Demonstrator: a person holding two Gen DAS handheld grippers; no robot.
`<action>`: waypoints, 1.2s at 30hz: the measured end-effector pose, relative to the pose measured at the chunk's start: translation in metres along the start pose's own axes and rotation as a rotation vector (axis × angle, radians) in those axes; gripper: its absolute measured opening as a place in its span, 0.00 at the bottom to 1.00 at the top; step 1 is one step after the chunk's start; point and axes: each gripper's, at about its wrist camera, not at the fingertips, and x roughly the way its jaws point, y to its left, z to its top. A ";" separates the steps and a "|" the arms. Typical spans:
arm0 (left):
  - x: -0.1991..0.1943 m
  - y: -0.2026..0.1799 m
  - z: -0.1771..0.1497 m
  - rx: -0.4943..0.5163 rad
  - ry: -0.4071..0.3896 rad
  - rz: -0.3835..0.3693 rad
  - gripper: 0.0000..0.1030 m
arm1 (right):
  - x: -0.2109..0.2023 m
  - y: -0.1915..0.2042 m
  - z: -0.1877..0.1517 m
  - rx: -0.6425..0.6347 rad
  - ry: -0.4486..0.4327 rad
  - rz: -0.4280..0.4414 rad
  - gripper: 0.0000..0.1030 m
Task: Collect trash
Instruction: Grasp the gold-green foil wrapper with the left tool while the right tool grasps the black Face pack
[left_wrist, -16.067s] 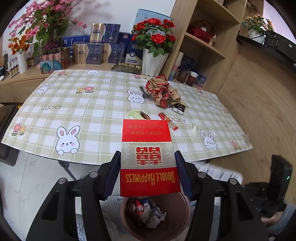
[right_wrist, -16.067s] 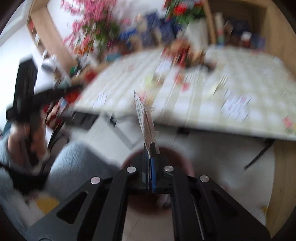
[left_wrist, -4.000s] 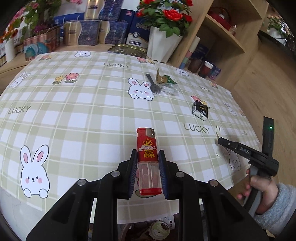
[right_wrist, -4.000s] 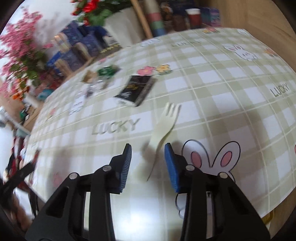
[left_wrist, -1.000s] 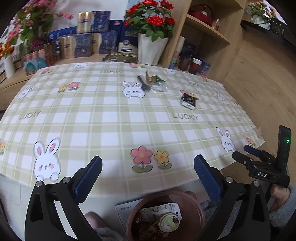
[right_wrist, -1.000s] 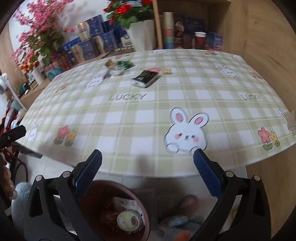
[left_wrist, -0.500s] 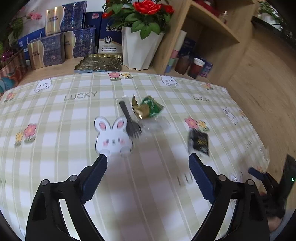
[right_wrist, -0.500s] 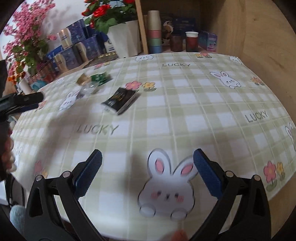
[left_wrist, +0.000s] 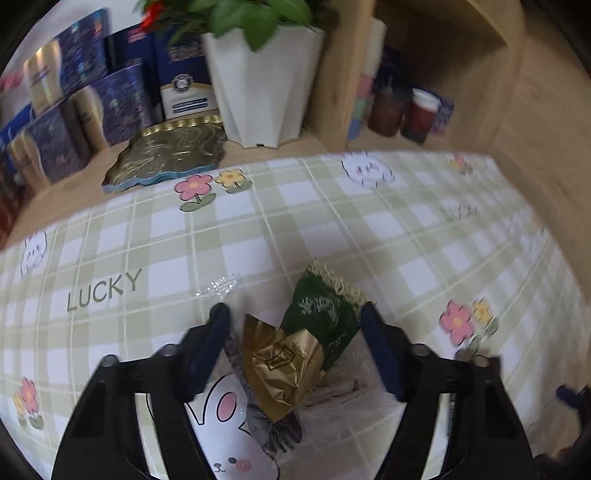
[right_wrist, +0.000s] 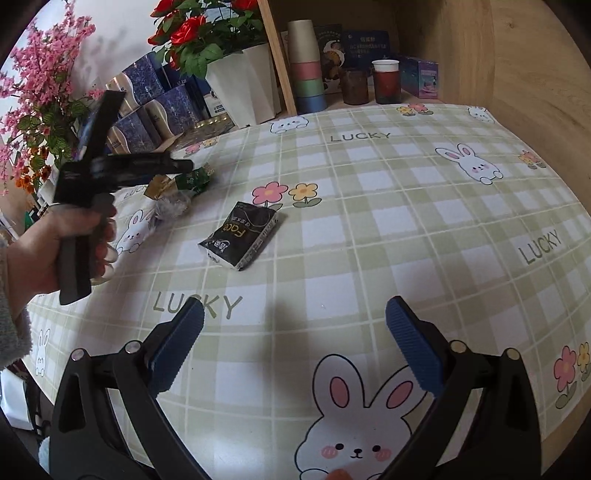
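Observation:
My left gripper (left_wrist: 293, 317) is open, its two fingers either side of a gold and green crumpled wrapper (left_wrist: 295, 350) lying on the checked tablecloth (left_wrist: 332, 229). A black plastic fork (left_wrist: 284, 430) and clear film lie under the wrapper. In the right wrist view the left gripper (right_wrist: 184, 166) hangs over the same wrapper (right_wrist: 184, 182). My right gripper (right_wrist: 295, 325) is open and empty above the cloth, near a black tissue pack (right_wrist: 240, 232) that lies further in.
A white flower pot (left_wrist: 262, 85), blue and gold boxes (left_wrist: 74, 122) and a gold tray (left_wrist: 166, 155) stand behind the table. A wooden shelf (right_wrist: 480, 55) holds stacked cups (right_wrist: 306, 70) and jars on the right.
My left gripper has moved forward across the table and down around the gold and green wrapper, narrowing a little. My right gripper has moved slightly closer to the tissue pack.

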 end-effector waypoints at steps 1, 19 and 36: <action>0.003 -0.004 -0.004 0.028 0.015 0.021 0.38 | 0.001 0.000 0.000 -0.005 0.003 -0.003 0.94; -0.098 -0.043 -0.088 -0.017 -0.013 -0.199 0.21 | 0.006 -0.002 0.004 0.065 0.048 0.055 0.77; -0.195 0.025 -0.141 -0.239 -0.131 -0.106 0.21 | 0.085 0.060 0.059 -0.022 0.107 -0.099 0.64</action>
